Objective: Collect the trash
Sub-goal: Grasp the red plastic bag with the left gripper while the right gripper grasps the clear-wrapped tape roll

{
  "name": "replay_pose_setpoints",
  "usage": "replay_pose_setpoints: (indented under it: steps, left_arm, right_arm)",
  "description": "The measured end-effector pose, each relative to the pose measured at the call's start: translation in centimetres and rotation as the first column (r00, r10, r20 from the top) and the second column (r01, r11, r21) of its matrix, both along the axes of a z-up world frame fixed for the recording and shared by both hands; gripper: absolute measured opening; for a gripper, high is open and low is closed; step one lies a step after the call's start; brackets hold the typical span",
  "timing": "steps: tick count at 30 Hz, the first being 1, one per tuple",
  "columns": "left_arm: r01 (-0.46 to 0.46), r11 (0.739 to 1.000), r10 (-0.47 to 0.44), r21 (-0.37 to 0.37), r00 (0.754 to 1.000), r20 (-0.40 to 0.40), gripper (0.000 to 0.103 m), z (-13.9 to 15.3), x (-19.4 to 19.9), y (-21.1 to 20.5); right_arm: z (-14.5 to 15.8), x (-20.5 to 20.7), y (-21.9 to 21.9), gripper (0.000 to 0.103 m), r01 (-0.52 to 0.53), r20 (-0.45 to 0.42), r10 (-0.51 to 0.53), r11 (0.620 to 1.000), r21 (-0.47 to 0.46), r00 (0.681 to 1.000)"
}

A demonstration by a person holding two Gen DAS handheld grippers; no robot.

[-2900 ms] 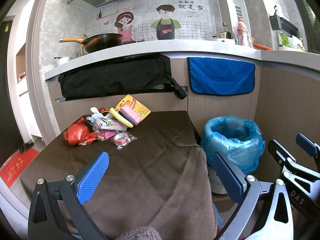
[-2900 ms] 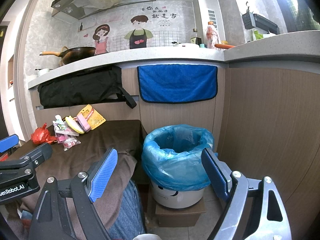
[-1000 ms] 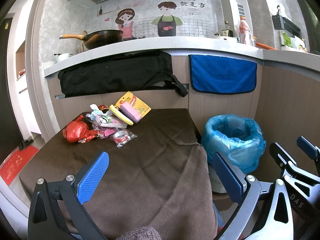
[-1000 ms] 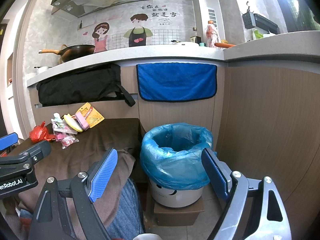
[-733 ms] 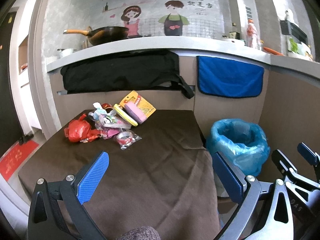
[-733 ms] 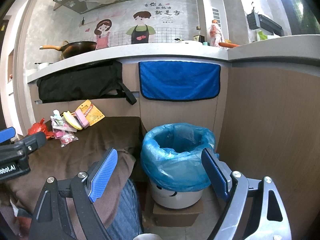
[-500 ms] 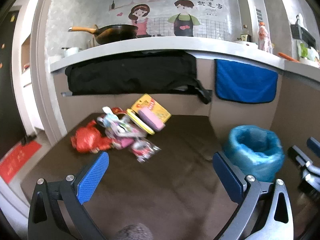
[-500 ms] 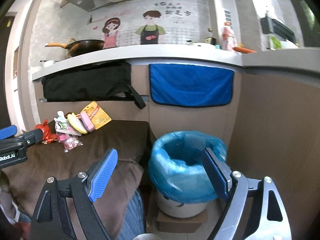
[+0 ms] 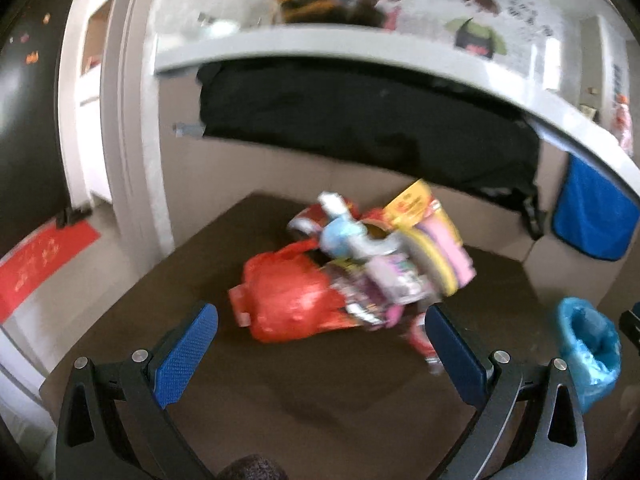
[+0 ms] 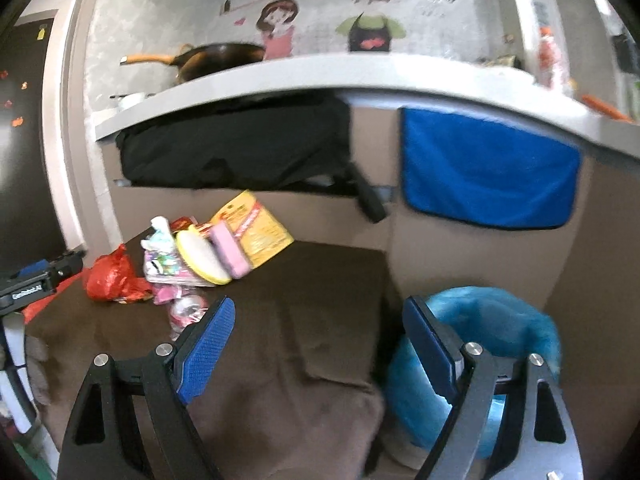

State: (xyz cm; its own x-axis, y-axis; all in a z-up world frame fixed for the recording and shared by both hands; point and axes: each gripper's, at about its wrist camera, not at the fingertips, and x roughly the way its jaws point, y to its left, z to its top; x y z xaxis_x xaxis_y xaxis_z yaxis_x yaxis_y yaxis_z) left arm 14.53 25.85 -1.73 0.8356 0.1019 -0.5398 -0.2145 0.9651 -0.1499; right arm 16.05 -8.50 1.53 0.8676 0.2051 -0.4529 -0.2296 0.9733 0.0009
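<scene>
A heap of trash lies on the brown-covered table (image 9: 280, 380): a red plastic bag (image 9: 288, 304), pink and purple wrappers (image 9: 384, 284), a yellow packet (image 9: 416, 204) and a small red-and-clear wrapper (image 10: 186, 308). My left gripper (image 9: 320, 348) is open and empty, just short of the red bag. My right gripper (image 10: 318, 344) is open and empty over the table's right part, with the heap (image 10: 192, 256) to its far left. The bin with a blue liner (image 10: 492, 320) stands right of the table; it also shows in the left wrist view (image 9: 588, 344).
A black cloth (image 10: 236, 144) and a blue towel (image 10: 488, 168) hang from the counter behind the table. A wok (image 10: 216, 60) sits on the counter. A red mat (image 9: 40, 268) lies on the floor at the left. The left gripper shows at the right view's left edge (image 10: 36, 276).
Both grippers have swung left and forward toward the trash heap. The heap is now much closer to my left gripper, and the bin has slid to the right in both views.
</scene>
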Motion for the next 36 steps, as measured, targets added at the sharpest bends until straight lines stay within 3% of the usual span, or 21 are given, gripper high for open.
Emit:
replay_pose_setpoints:
  steps: [4, 14, 16, 18, 20, 27, 36]
  left_arm:
    - [0.001, 1.000, -0.002, -0.011, 1.000, -0.027, 0.102, -1.8, 1.2, 2.4]
    - [-0.078, 0.985, 0.065, -0.152, 0.994, -0.088, 0.096, -5.2, 6.9, 5.5]
    - [-0.076, 0.983, 0.056, -0.168, 0.991, -0.120, 0.084, -5.9, 7.8, 6.0]
    - [-0.066, 0.978, 0.041, -0.198, 0.991, -0.127, 0.060, -6.2, 8.1, 6.5]
    - [-0.067, 0.977, 0.046, -0.203, 0.993, -0.106, 0.055, -5.9, 7.6, 6.6]
    - [-0.058, 0.987, 0.058, -0.152, 0.998, -0.007, 0.053, -3.6, 3.5, 5.7]
    - [-0.044, 0.981, 0.048, -0.187, 0.999, 0.017, 0.053, -3.1, 0.5, 5.7]
  right_arm:
    - [-1.0, 2.3, 2.6, 0.083, -0.021, -0.024, 0.021, 0.999, -0.024, 1.000]
    - [-3.8, 6.1, 7.8, 0.083, -0.099, -0.088, 0.089, 0.988, -0.117, 0.992]
    - [-4.2, 6.3, 8.5, 0.083, -0.123, -0.089, 0.112, 0.984, -0.131, 0.990]
    - [-4.4, 6.6, 9.3, 0.083, -0.154, -0.102, 0.141, 0.979, -0.135, 0.985]
    - [-4.7, 7.0, 10.2, 0.083, -0.193, -0.121, 0.178, 0.973, -0.129, 0.977]
    - [-6.6, 9.1, 14.8, 0.083, -0.368, -0.233, 0.336, 0.923, -0.110, 0.913]
    - [-9.8, 13.4, 17.9, 0.081, -0.433, -0.362, 0.367, 0.894, -0.119, 0.857]
